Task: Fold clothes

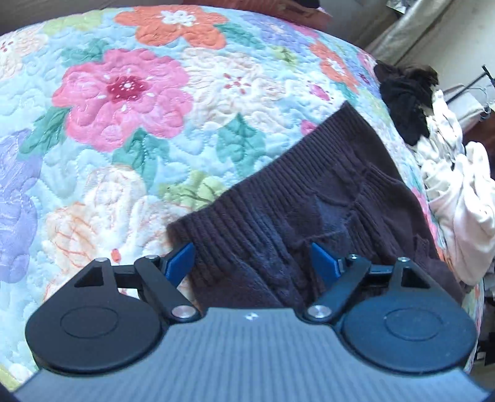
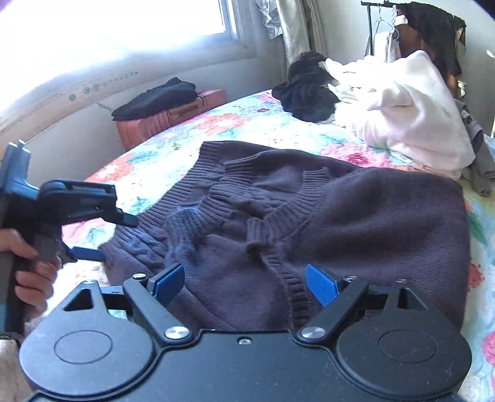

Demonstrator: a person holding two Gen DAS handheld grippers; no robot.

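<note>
I am working over a dark purple ribbed-knit sweater (image 2: 309, 216) that lies partly folded on a bed covered by a floral quilted bedspread (image 1: 123, 123). My left claw (image 1: 252, 261) stands open, its blue fingers straddling the sweater's ribbed hem at the 6 o'clock edge of its view, gripping nothing. My right claw (image 2: 244, 283) is also open, low over the sweater's near edge beside a ribbed band.

To do this fold well, I judge that both claws should close on matching corners of the near edge and lift together, so the thick knit turns over evenly without bunching.

From the right wrist, a heap of white clothes (image 2: 402, 108) and a crumpled black garment (image 2: 306, 92) sit at 1 o'clock. A reddish-brown suitcase (image 2: 173, 114) stands at 11 o'clock under a bright window (image 2: 123, 24).
</note>
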